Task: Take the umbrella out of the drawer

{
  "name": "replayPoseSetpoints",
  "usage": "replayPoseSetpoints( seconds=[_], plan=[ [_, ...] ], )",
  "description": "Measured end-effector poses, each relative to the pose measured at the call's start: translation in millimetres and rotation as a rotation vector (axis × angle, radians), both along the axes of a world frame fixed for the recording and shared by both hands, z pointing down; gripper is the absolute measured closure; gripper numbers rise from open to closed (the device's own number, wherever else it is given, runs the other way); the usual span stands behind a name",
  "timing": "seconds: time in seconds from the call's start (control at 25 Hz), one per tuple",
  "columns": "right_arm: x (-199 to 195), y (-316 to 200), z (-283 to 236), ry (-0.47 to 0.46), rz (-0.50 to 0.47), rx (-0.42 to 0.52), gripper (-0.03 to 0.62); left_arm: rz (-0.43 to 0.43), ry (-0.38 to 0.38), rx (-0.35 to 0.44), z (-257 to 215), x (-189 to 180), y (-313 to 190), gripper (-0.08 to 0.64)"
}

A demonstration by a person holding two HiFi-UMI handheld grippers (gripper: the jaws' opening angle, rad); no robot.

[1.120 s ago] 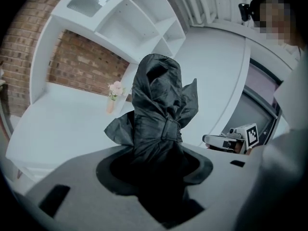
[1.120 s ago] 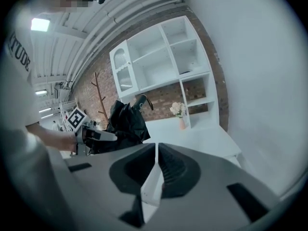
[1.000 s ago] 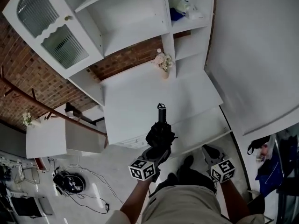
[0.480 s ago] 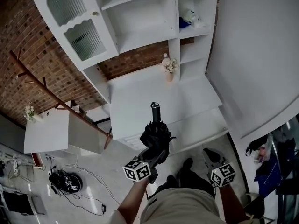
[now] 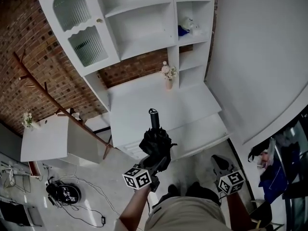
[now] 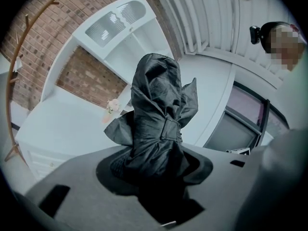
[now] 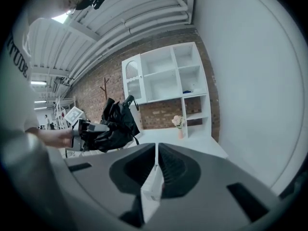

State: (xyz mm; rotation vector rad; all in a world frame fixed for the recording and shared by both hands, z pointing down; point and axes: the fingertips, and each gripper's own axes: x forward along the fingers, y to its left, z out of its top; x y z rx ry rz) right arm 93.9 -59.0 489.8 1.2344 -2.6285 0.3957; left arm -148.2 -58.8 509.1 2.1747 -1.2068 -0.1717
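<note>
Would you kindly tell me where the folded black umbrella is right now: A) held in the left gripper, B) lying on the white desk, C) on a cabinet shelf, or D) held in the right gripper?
A: the left gripper is clamped on the umbrella, while the right gripper is shut and empty.

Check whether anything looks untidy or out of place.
The umbrella in the left gripper looks untidy: its cloth bulges and folds stick out around the strap. A glass door on the cabinet also stands open.

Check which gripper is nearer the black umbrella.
Left. The left gripper is clamped on the folded umbrella; the right gripper, jaws together and empty, sits off to the umbrella's right, clear of it.
</note>
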Motion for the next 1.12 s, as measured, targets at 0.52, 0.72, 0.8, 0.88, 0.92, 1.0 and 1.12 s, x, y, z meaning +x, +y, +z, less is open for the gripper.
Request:
replayPoseSetpoints(
  seconds=[0.52, 0.72, 0.8, 0.88, 0.92, 1.0, 1.12],
  plan=[
    [47.9, -33.0, -33.5, -0.009, -0.039, 0.081, 0.555, -0.069, 0.020, 0.063, -43.2, 26.0, -3.4, 0.337],
    [73.4, -48.2, -49.6, 0.015, -0.022, 0.106, 0.555, -0.101, 0.010, 0.107, -64.7, 34.9, -2.9, 0.337],
    [82.3, -51.4, -53.9, 0.015, -0.010, 0.114, 0.555, -0.111, 0.013, 0.125, -71.3, 38.4, -1.7, 0.337],
    [88.9, -52.0, -55.9, 0.010, -0.007, 0.124, 0.555, -0.118, 0.013, 0.142, -75.1, 41.9, 1.4, 0.337],
    [90.9, -51.9, -56.7, 0.007, -0.008, 0.129, 0.555, -0.120, 0.012, 0.151, -76.6, 43.0, 3.3, 0.337],
    [93.3, -51.6, -58.5, 0.004, -0.010, 0.138, 0.555, -0.125, 0.006, 0.166, -80.2, 43.1, 6.8, 0.337],
    [96.5, -50.4, -62.8, -0.006, -0.004, 0.144, 0.555, -0.130, 0.000, 0.190, -86.3, 41.5, 10.8, 0.337]
  ],
)
